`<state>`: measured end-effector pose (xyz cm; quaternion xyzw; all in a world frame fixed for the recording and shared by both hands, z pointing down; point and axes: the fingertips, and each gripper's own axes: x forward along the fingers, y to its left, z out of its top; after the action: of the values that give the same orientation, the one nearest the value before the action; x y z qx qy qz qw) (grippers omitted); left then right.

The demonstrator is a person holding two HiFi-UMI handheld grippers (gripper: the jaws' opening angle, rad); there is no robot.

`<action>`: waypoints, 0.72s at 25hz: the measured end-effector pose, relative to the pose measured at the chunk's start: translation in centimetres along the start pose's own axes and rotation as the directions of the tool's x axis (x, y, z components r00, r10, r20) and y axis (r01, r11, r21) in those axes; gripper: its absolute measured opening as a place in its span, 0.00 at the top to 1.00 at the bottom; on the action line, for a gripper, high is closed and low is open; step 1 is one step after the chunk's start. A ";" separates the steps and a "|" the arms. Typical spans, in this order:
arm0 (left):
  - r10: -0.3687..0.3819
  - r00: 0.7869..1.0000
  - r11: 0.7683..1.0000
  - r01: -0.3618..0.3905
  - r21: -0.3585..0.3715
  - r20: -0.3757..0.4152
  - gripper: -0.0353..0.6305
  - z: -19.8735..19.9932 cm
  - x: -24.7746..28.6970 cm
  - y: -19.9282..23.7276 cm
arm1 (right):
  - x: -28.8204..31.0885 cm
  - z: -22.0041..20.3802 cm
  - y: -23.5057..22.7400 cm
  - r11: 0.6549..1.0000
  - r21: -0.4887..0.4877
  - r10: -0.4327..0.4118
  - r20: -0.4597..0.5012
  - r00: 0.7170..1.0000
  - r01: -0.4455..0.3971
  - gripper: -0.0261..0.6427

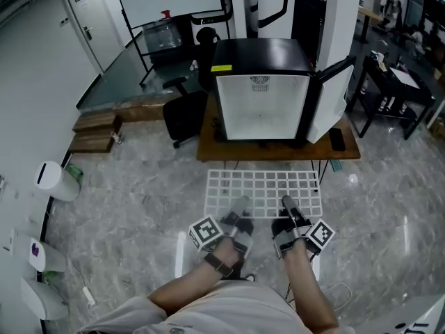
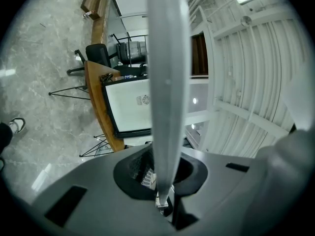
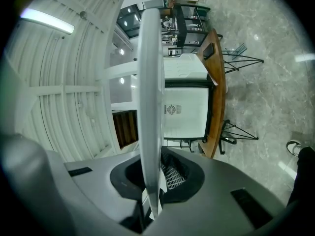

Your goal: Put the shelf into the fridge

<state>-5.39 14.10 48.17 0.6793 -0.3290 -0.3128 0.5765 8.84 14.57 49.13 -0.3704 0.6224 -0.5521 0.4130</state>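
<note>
I hold a white wire shelf (image 1: 264, 192) flat over the floor, just in front of the wooden table (image 1: 278, 149). My left gripper (image 1: 240, 206) is shut on its near edge, and my right gripper (image 1: 287, 204) is shut on the same edge a little to the right. On the table stands the black mini fridge (image 1: 261, 89) with a white inside, its door (image 1: 334, 99) swung open to the right. In the left gripper view the shelf (image 2: 167, 82) runs edge-on up the middle, with the fridge (image 2: 133, 107) beyond. The right gripper view shows the shelf (image 3: 150, 107) and fridge (image 3: 184, 109) likewise.
A black office chair (image 1: 184, 117) stands left of the table. Wooden steps (image 1: 94, 132) and white bins (image 1: 55, 181) line the left wall. A dark flat object (image 1: 337, 139) lies on the table's right end. A black desk (image 1: 396, 89) stands far right.
</note>
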 end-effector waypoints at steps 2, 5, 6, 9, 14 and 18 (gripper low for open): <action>-0.002 1.000 1.000 0.002 -0.002 0.000 0.91 0.8 1.2 0.4 | 1.3 0.6 -0.3 1.000 -0.004 -0.010 -0.001 1.000 0.010 0.89; -0.010 1.000 1.000 0.009 -0.009 -0.010 0.91 2.0 3.5 1.1 | 3.5 1.9 -0.8 1.000 -0.019 -0.017 0.000 1.000 0.017 0.89; -0.012 1.000 1.000 0.012 -0.011 -0.015 0.91 2.4 4.4 1.3 | 4.3 2.4 -0.9 1.000 -0.023 -0.017 0.002 1.000 0.017 0.89; -0.016 0.999 1.000 0.015 -0.016 -0.032 0.91 3.9 7.1 1.8 | 6.9 3.8 -1.4 0.999 -0.027 -0.019 0.013 1.000 0.019 0.89; -0.010 0.998 1.000 0.008 -0.029 -0.059 0.91 8.3 12.9 3.5 | 13.6 6.3 -2.9 0.999 -0.031 -0.034 0.027 0.999 0.035 0.89; -0.035 0.997 0.999 0.032 -0.038 -0.072 0.91 10.6 15.9 4.2 | 17.0 7.3 -4.1 0.998 -0.039 -0.043 0.032 0.999 0.045 0.89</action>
<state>-4.93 -5.33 50.08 0.6851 -0.2906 -0.3034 0.5951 9.08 -4.24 51.05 -0.4007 0.6186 -0.5426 0.4029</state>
